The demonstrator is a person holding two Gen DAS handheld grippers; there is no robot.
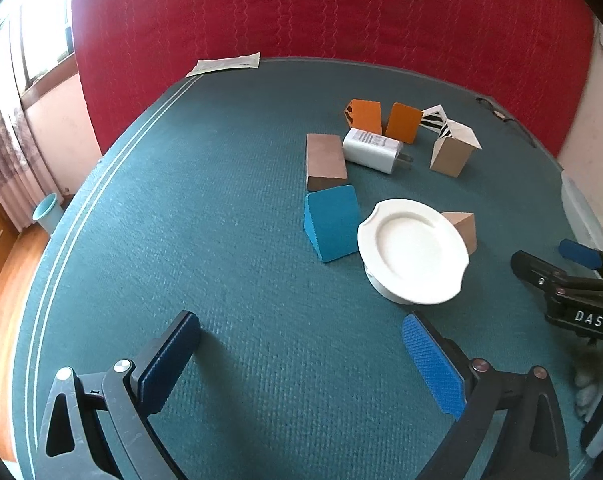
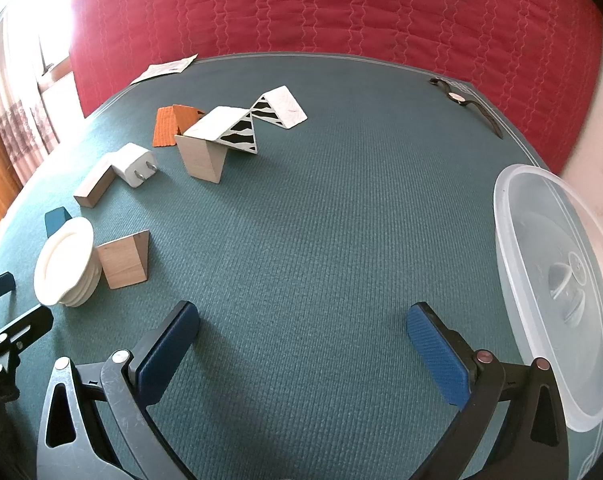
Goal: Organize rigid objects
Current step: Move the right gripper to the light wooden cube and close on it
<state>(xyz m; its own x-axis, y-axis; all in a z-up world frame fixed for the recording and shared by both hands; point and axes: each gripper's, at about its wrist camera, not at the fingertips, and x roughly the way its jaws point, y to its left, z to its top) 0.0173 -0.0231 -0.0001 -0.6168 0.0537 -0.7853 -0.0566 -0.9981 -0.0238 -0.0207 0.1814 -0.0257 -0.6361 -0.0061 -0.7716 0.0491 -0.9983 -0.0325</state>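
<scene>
Resting tilted on the ribbed teal cloth (image 1: pixel 221 208), a glossy white plate (image 1: pixel 411 246) with a ridged foot leaned against a wooden wedge (image 2: pixel 125 260), with a blue wedge (image 1: pixel 333 222) just beside it. Farther back lay a smooth white charger (image 1: pixel 373 150) touching a wooden block (image 1: pixel 325 162), two orange textured pieces (image 1: pixel 381 120), and zebra-striped white wedges (image 2: pixel 241 128). A clear plastic tub (image 2: pixel 557 280) sat at the right. Both the left gripper (image 1: pixel 301 360) and right gripper (image 2: pixel 303 352) stood spread wide, holding nothing.
</scene>
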